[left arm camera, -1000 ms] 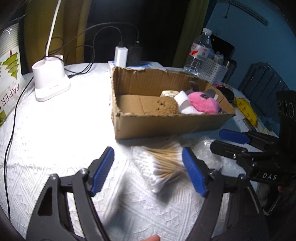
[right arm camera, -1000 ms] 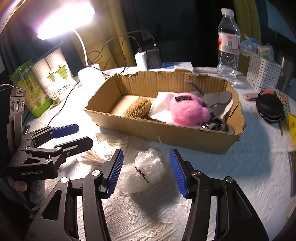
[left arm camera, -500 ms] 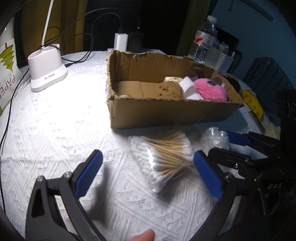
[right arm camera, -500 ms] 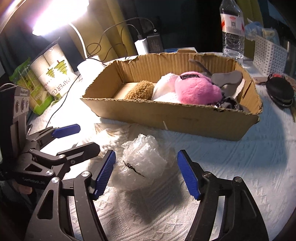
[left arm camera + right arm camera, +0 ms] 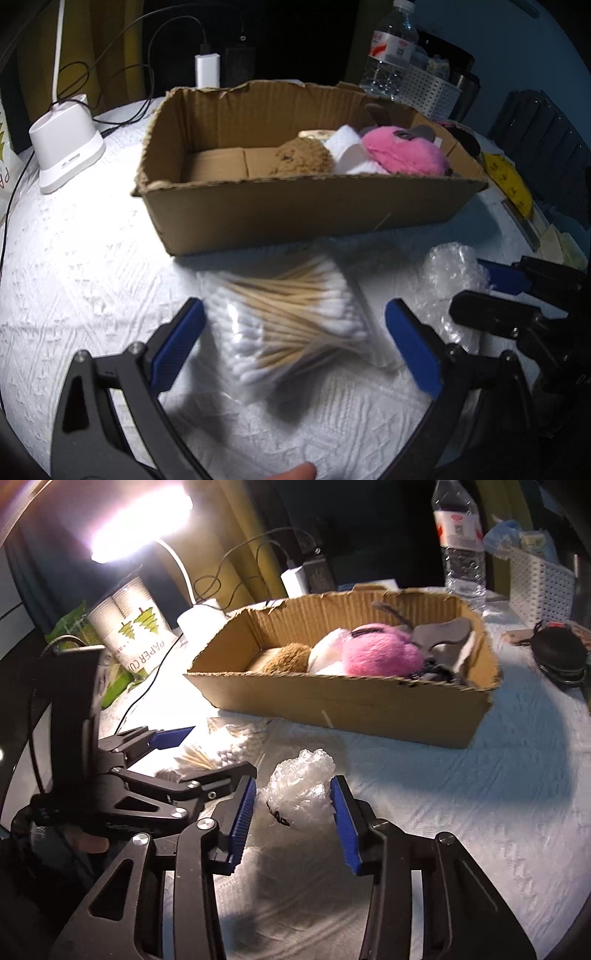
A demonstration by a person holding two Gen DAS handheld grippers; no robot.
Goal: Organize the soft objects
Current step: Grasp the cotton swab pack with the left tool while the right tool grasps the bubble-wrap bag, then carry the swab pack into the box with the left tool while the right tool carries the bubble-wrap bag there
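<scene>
A clear bag of cotton swabs [image 5: 295, 321] lies on the white cloth in front of the cardboard box [image 5: 295, 214]. My left gripper [image 5: 295, 347] is open with its blue pads on either side of the bag, not touching it. A crumpled ball of bubble wrap [image 5: 301, 790] lies to the right of the swabs. My right gripper [image 5: 293, 819] is open with the bubble wrap between its pads. The box [image 5: 369, 705] holds a pink plush [image 5: 380, 653], a brown plush [image 5: 301, 158] and white and grey soft things.
A white lamp base [image 5: 64, 147] with cables stands at the back left, a pack of paper cups [image 5: 138, 635] beside it. A water bottle [image 5: 460, 542], a white basket [image 5: 539, 587] and a black round case [image 5: 559, 653] stand at the back right.
My left gripper has moved forward so its pads now flank the swab bag. My right gripper has moved in on the bubble wrap and its jaws have narrowed.
</scene>
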